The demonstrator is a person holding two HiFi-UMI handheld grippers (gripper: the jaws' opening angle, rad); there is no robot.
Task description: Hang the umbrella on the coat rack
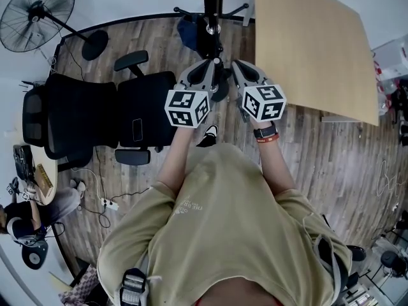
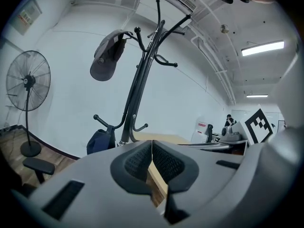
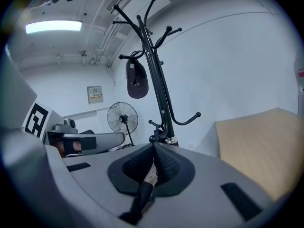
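Observation:
The black coat rack [image 1: 213, 5] [image 2: 137, 87] [image 3: 156, 80] stands straight ahead of me. A blue bundle that looks like the folded umbrella [image 1: 188, 30] [image 2: 100, 141] hangs from a low hook on the rack's left side; the right gripper view does not show it. My left gripper [image 1: 208, 64] [image 2: 151, 145] and right gripper [image 1: 234, 64] [image 3: 154, 147] are side by side just short of the pole. Both are shut, pads together, with nothing between them. A dark shape shows in the gap under the right pads; I cannot tell what it is.
A dark cap [image 2: 107, 56] [image 3: 137, 80] hangs on an upper hook. A black office chair [image 1: 108, 116] is at my left, with a standing fan [image 1: 37, 11] [image 2: 27, 82] beyond it. A wooden table [image 1: 312, 43] [image 3: 261, 146] is at the right. A person sits at the lower left [image 1: 25, 225].

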